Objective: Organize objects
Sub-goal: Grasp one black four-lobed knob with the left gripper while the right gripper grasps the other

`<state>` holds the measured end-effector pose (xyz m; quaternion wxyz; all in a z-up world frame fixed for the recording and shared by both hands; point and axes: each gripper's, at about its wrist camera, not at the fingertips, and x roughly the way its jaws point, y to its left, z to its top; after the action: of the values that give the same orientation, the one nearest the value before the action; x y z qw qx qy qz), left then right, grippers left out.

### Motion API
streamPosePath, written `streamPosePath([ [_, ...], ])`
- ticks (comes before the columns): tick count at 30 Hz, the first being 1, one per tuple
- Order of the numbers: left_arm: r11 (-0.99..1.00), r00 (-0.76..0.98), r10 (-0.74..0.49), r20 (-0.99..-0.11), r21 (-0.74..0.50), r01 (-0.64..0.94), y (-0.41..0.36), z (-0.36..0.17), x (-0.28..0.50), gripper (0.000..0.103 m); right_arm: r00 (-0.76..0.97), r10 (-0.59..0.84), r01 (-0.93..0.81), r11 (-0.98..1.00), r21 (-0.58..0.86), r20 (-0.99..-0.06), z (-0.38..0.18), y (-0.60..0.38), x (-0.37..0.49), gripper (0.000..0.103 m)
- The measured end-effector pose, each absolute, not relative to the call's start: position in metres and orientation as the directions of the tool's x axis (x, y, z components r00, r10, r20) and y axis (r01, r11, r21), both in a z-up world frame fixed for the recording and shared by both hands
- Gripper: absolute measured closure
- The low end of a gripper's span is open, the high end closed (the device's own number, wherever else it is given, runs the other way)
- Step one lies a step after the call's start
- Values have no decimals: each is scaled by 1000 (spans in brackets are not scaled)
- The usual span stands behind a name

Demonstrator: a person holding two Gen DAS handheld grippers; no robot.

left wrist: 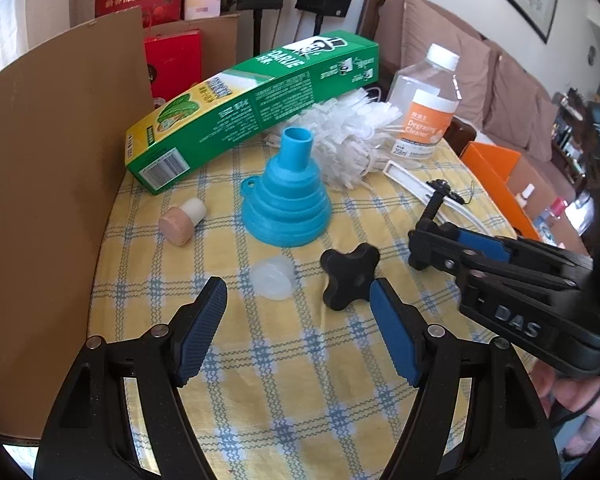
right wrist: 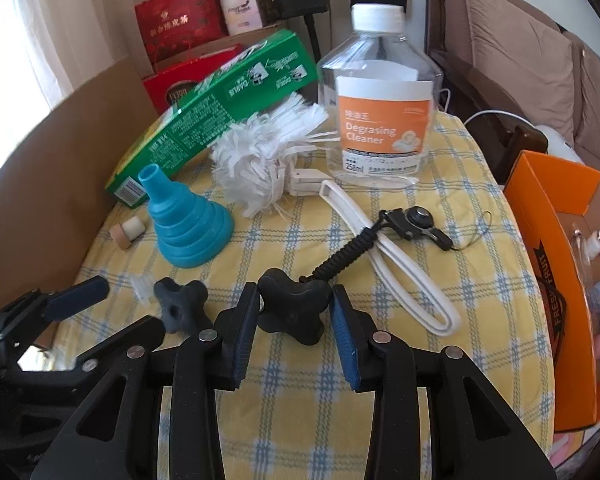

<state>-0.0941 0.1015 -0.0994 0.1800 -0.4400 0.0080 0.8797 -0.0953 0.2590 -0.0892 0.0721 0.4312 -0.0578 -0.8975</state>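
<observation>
While the right gripper (right wrist: pixel 294 312) is clamping a black four-lobed plastic knob (right wrist: pixel 294 307) between its pads and the left gripper (left wrist: pixel 298 294) is hanging released beside a second knob (left wrist: pixel 350 276), the attached coiled black lanyard (right wrist: pixel 346 258) ahead is risking snagging the white duster handle (right wrist: pixel 404 276).

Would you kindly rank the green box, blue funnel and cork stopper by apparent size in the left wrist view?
1. Green box, largest.
2. Blue funnel.
3. Cork stopper, smallest.
They lie at similar depth, so the order seems safe.
</observation>
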Motion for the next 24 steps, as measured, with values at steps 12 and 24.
streamPosePath([
  [12,-934,-528,268,-806,-83,-347,138,-107,-108,37,-649,-158,25,-982,186,-745,-67,289,-57,67],
  [24,-930,-542,281,-792,-85,-358,136,-103,-107,69,-663,-151,29,-984,176,-734,-54,290,-50,67],
])
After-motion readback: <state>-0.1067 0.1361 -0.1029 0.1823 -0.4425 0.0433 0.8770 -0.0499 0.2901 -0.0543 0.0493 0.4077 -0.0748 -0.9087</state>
